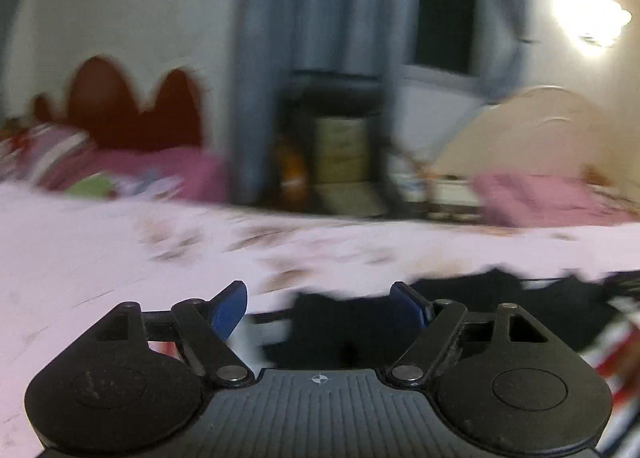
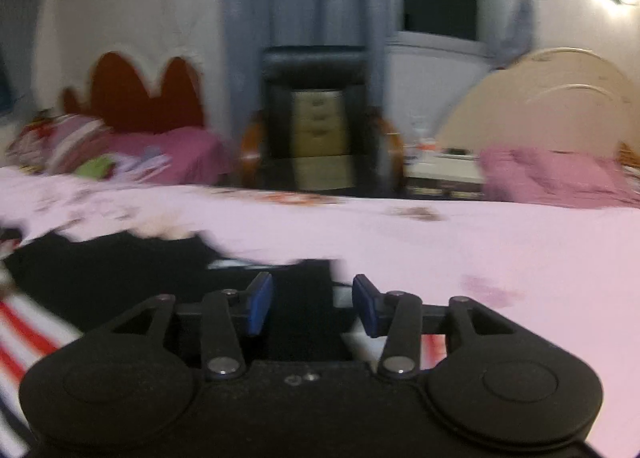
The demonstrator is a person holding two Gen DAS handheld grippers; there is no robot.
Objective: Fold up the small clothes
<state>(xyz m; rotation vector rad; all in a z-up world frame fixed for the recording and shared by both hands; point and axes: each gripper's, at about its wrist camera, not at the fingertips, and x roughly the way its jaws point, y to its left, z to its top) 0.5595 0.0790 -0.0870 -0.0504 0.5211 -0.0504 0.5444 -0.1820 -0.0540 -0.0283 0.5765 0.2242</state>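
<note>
A black garment (image 1: 460, 310) lies on the pale pink bedsheet (image 1: 100, 250), with a red, white and dark striped part (image 1: 616, 354) at its right edge. My left gripper (image 1: 320, 308) is open and empty, its blue pads over the garment's left end. In the right wrist view the same black garment (image 2: 120, 274) spreads to the left, with the striped part (image 2: 28, 334) at the lower left. My right gripper (image 2: 313, 306) is open, its blue fingers either side of the garment's right end. Both views are blurred.
The pink sheet (image 2: 480, 250) stretches ahead and to the right. Beyond the bed stand a black armchair (image 2: 316, 114), a red headboard (image 2: 144, 94), a cream headboard (image 2: 544, 106), pink pillows (image 2: 552, 178), blue curtains and a window.
</note>
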